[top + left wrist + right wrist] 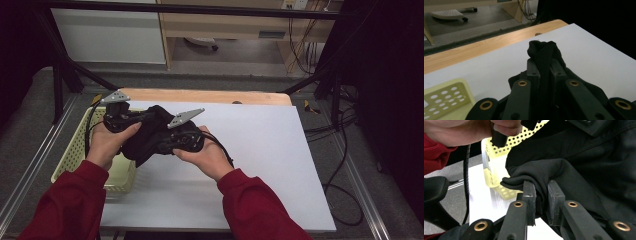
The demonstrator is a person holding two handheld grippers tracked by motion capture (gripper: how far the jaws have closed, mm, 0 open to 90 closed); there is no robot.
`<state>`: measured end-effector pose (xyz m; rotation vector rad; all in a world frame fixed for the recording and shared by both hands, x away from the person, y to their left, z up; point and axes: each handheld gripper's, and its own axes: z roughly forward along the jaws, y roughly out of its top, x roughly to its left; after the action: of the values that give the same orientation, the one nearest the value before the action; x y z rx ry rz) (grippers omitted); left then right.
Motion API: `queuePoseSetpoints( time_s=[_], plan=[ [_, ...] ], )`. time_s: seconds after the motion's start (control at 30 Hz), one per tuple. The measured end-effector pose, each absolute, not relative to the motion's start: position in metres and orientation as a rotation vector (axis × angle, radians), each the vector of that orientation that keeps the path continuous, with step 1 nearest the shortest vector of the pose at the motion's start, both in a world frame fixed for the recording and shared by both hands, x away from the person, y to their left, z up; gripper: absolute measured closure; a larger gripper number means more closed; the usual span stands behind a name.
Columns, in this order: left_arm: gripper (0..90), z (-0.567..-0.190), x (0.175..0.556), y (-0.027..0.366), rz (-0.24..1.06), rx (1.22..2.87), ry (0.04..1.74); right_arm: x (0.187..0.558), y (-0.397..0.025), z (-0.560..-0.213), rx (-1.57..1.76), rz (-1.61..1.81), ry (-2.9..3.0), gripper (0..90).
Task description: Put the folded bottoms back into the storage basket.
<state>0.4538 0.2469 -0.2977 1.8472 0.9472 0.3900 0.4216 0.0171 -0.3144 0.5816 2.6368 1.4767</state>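
Observation:
A black garment hangs bunched between both hands above the white table top. In the left gripper view my left gripper is shut on a fold of the black garment, which bulges out past the jaw tips. In the right gripper view my right gripper is shut on another fold of the garment. From above, the left gripper and the right gripper sit close together, each with a grey plate on top and half buried in cloth.
A pale yellow perforated basket stands at the table's left edge, partly under the garment and the left hand. A wooden strip runs along the table's far edge. Cables lie on the floor at the right. The right half of the white top is bare.

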Motion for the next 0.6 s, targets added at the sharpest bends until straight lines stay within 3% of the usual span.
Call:
queuePoseSetpoints(
  time_s=[0.6],
  plan=[
    [81.5, -0.293, 0.457, 0.279, 0.421, 1.812, 0.997, 0.433, 0.052, -0.31, 0.55, 1.489, 2.644, 80.2]
  ],
)
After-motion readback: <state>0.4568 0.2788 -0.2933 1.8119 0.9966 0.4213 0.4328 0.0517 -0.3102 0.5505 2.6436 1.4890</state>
